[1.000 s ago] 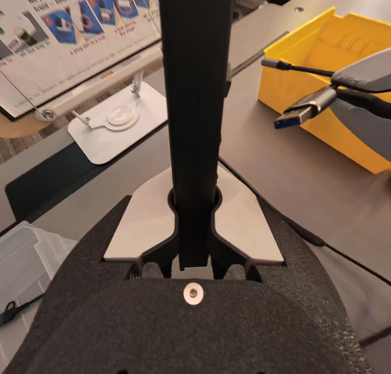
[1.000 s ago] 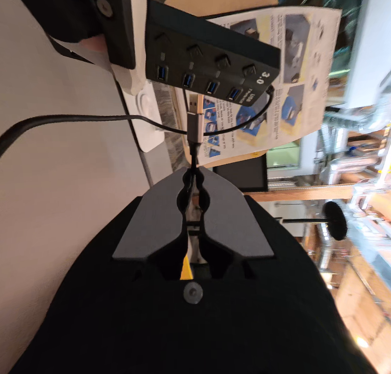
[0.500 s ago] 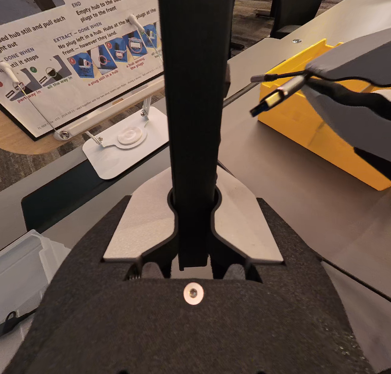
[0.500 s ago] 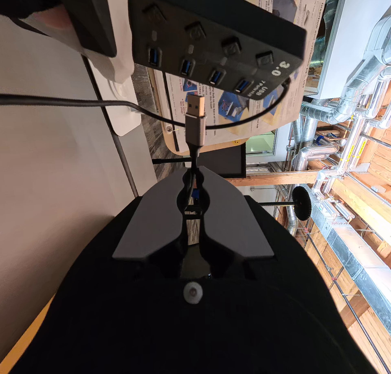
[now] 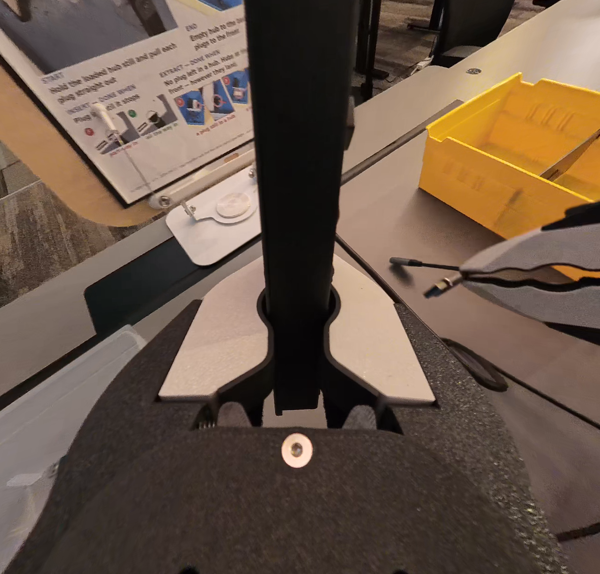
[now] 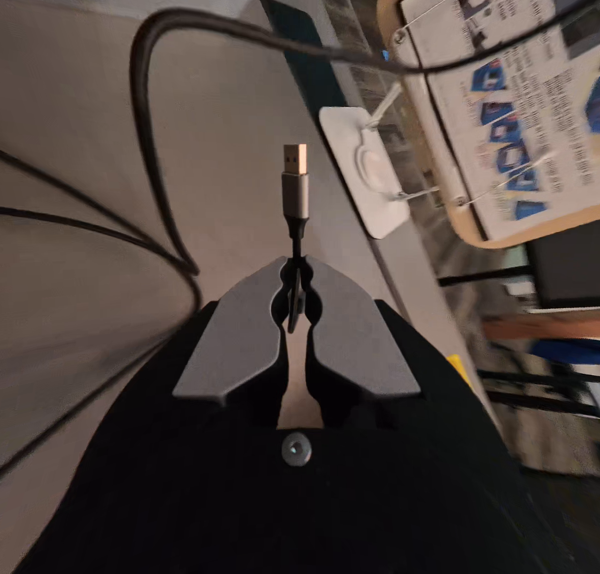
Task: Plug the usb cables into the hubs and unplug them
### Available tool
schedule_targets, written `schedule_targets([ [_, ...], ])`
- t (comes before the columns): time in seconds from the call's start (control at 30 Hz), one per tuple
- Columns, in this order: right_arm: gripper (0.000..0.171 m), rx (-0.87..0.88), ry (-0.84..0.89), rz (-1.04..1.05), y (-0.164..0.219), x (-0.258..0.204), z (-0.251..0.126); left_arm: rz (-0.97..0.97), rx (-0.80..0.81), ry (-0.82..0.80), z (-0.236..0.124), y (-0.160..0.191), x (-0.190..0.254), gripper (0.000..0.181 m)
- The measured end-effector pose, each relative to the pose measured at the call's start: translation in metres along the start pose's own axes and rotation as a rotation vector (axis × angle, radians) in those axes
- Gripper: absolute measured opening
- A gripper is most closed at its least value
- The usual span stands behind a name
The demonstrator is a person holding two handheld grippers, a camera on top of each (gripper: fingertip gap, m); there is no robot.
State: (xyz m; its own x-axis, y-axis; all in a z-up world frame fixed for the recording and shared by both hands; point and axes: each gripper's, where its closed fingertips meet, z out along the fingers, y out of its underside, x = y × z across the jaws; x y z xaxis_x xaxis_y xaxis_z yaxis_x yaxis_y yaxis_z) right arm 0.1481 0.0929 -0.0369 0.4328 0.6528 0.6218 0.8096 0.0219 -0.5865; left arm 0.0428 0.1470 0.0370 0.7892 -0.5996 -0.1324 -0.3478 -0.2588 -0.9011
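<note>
The left gripper clamped a matte black, slab-shaped USB hub pointing to 12 o'clock. At 3 o'clock, the right gripper pinched a thin cable behind its brushed-metal USB plug, near a glossy yellow bin.

Yellow bin blocks right — bare table between it, stand.
</note>
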Motion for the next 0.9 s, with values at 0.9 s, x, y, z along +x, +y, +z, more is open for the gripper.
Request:
schedule_targets([
  [0.9, 0.005, 0.41, -0.769, 0.507, -0.029, -0.029, -0.148, 0.058, 0.02, 0.043, -0.033, -0.015, -0.003, 0.026],
])
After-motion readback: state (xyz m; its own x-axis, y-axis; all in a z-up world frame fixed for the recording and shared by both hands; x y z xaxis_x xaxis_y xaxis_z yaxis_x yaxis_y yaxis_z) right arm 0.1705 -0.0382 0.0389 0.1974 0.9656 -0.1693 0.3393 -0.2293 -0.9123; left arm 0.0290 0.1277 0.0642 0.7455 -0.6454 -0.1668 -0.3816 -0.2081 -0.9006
